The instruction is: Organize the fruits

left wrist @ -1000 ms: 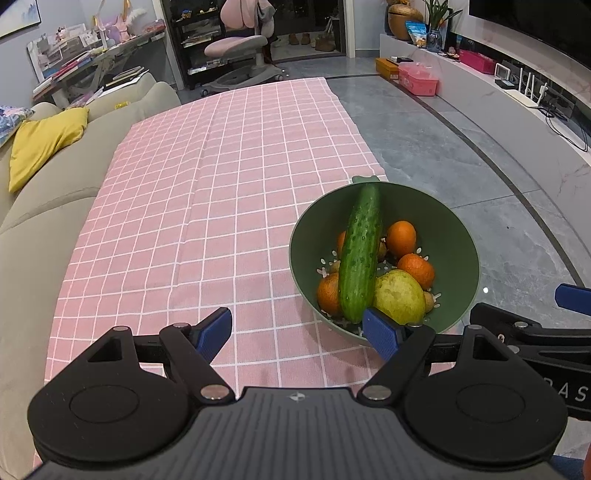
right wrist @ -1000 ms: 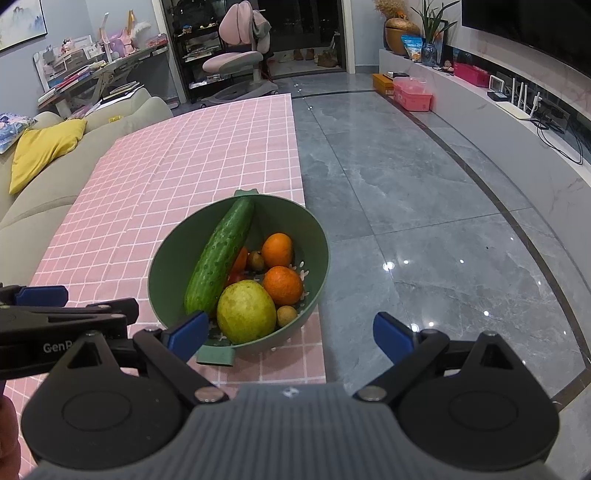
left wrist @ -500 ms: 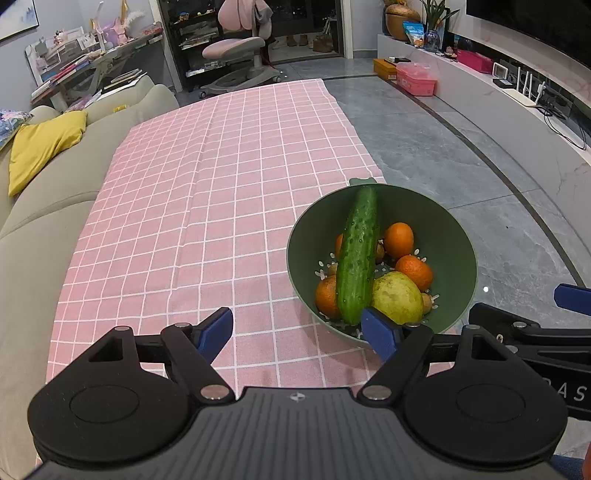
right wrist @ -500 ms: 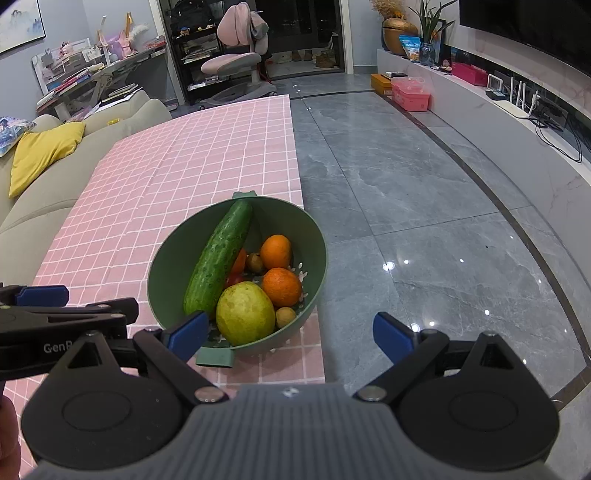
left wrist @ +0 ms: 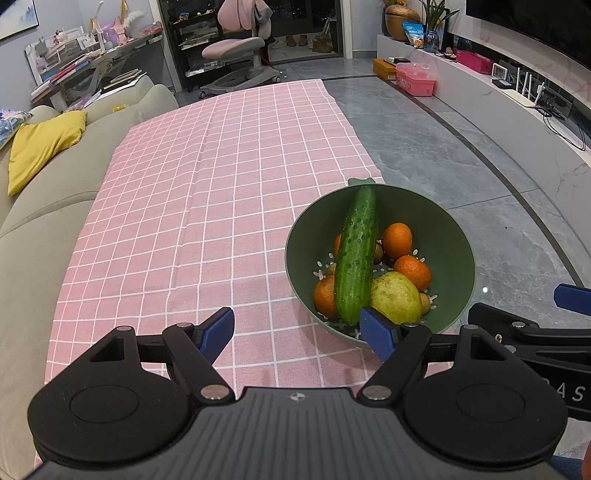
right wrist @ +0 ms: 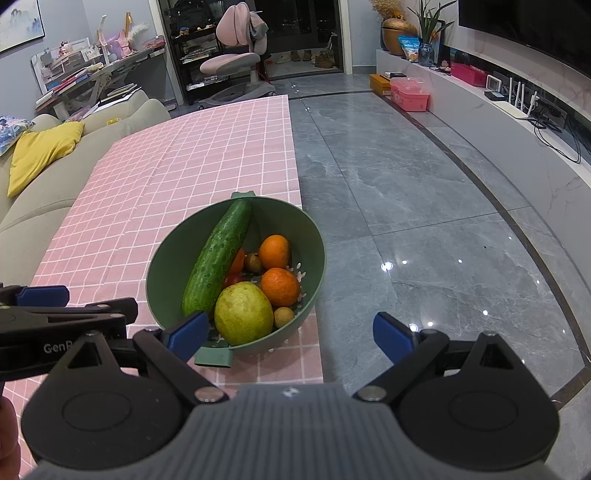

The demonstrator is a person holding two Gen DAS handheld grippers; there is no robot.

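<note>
Both hand-held grippers, left (left wrist: 299, 334) and right (right wrist: 291, 334), hover spread before the bowl (right wrist: 173, 254).

— Kind of place?
— Home living room. Beige sofa (left wrist: 55, 206) with yellow cushion (left wrist: 40, 147) at left, pink checked cloth (left wrist: 207, 206) over low table, glossy grey marble floor (right wrist: 424, 221).
— Other signs?
— Cluttered study desk (right wrist: 92, 77) and pink swivel chair (right wrist: 236, 59) at back, long TV console (right wrist: 517, 122) with router (right wrist: 517, 96), potted plant (right wrist: 428, 22), pink storage box (right wrist: 410, 96).
</note>
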